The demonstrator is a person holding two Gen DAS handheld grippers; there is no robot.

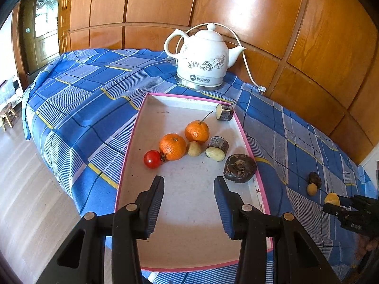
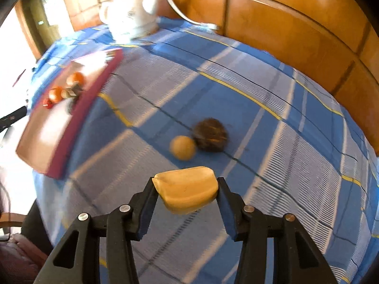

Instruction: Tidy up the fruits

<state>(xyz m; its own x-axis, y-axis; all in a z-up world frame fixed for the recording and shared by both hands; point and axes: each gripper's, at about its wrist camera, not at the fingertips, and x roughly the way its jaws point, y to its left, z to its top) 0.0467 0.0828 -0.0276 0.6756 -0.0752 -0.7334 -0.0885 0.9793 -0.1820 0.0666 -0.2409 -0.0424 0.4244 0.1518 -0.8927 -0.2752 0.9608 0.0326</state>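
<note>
Right gripper low centre of right wrist view, clamped on yellow fruit wedge, lifted off blue plaid cloth.
Just above wedge on cloth: small tan round fruit touching dark fuzzy round fruit, blurred. Pink-rimmed tray at left of frame. Left gripper bottom centre of left wrist view, jaws partly apart, nothing between, hovering over near end of tray. Mid-tray cluster: red tomato, two oranges, small tan fruit, cut purple-skinned piece; dark round fruit at right rim; another cut piece in far right corner. White kettle upper centre, beyond tray.
</note>
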